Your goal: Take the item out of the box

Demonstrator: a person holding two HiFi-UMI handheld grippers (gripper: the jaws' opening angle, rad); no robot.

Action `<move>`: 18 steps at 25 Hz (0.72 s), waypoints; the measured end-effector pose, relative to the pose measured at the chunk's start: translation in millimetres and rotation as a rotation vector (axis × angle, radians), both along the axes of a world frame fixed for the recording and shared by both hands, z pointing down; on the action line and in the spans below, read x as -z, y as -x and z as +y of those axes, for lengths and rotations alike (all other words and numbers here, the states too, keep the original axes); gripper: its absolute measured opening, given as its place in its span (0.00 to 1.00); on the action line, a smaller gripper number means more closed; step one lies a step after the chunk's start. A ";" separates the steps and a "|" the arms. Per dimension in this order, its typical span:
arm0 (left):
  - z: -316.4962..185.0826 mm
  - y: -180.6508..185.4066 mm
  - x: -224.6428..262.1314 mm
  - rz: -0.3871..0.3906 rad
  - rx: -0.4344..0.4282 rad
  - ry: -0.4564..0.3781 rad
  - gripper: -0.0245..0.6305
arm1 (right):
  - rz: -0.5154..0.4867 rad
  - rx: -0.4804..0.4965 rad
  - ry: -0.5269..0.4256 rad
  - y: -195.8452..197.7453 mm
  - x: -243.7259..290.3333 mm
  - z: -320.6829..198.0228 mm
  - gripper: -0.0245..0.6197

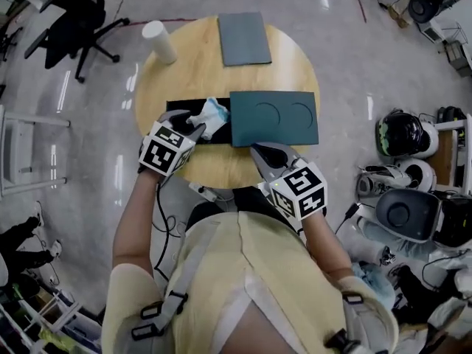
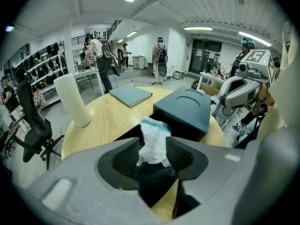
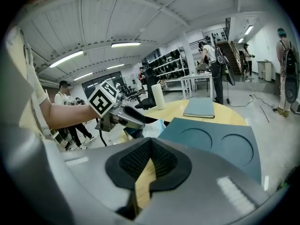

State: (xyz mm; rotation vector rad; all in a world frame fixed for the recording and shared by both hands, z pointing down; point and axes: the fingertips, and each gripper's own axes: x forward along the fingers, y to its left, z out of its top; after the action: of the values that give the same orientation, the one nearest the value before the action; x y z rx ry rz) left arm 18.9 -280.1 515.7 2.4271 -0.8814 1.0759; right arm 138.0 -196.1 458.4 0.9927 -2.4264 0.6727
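Observation:
A dark teal box [image 1: 274, 116] with two round recesses in its top lies on the round wooden table [image 1: 192, 72]. Its black inner tray [image 1: 181, 106] shows to the left of it. My left gripper [image 1: 198, 127] is shut on a crumpled white and blue packet [image 1: 212, 115] just above that tray. In the left gripper view the packet [image 2: 152, 142] stands pinched between the jaws of the left gripper [image 2: 153, 149], in front of the box [image 2: 187, 109]. My right gripper [image 1: 257, 150] hovers shut and empty at the box's near edge. The right gripper view shows the right gripper [image 3: 150, 161], the box top [image 3: 215, 144] and the left gripper [image 3: 126, 118].
A white cylinder [image 1: 159, 41] stands at the table's far left. A flat teal panel [image 1: 244, 38] lies at the far edge. An office chair [image 1: 74, 21] is beyond the table on the left. Helmets and gear [image 1: 402, 135] lie on the floor to the right.

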 end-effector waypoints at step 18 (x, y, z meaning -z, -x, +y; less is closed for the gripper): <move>-23.8 -11.8 -34.6 -0.132 -0.092 0.108 0.32 | 0.008 0.200 -0.002 24.5 -2.4 -33.7 0.05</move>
State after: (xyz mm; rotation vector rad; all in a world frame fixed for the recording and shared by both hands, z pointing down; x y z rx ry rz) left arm 30.7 -303.9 550.3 2.3500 -0.7366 1.2955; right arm 113.6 -229.8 460.8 0.7386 -2.4776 0.5949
